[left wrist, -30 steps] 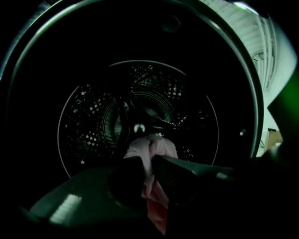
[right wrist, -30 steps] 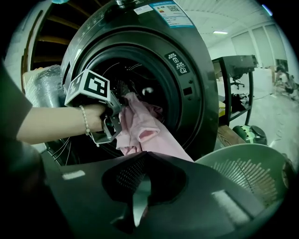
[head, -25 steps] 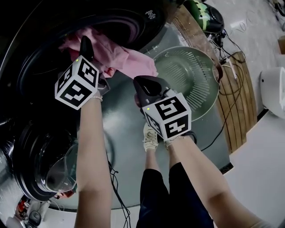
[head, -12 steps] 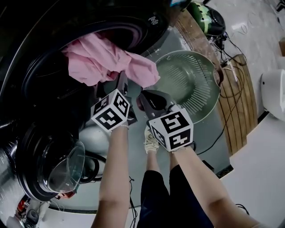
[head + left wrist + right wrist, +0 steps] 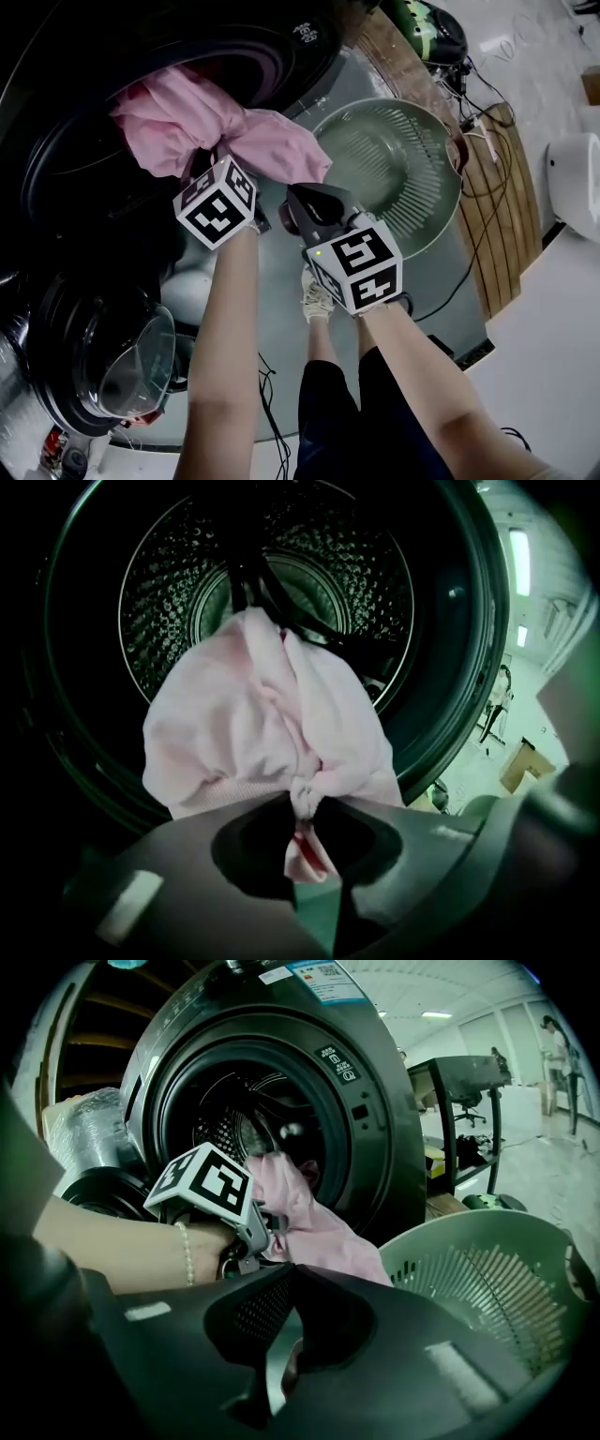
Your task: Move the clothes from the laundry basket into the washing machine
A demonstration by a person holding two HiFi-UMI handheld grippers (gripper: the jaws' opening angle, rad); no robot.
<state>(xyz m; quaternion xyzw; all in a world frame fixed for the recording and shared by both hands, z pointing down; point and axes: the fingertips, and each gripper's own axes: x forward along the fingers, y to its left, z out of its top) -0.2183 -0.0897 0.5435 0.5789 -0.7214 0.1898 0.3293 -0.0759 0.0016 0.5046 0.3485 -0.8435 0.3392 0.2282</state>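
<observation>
A pink garment hangs out of the washing machine's dark drum mouth and over its lower rim. My left gripper is at that rim, shut on a bunched fold of the garment, and its jaws face the steel drum. My right gripper is just right of it, shut. Its tips lie against the garment's lower edge; whether they pinch it I cannot tell. The green laundry basket on the right looks empty inside.
The washer's round glass door stands open at lower left. Cables run over a wooden board beyond the basket. The person's shoe is on the floor below the grippers. A white object sits far right.
My left gripper has come down from the drum mouth to the lower rim with the pink garment, which now drapes further over the rim. The right gripper has hardly moved.
</observation>
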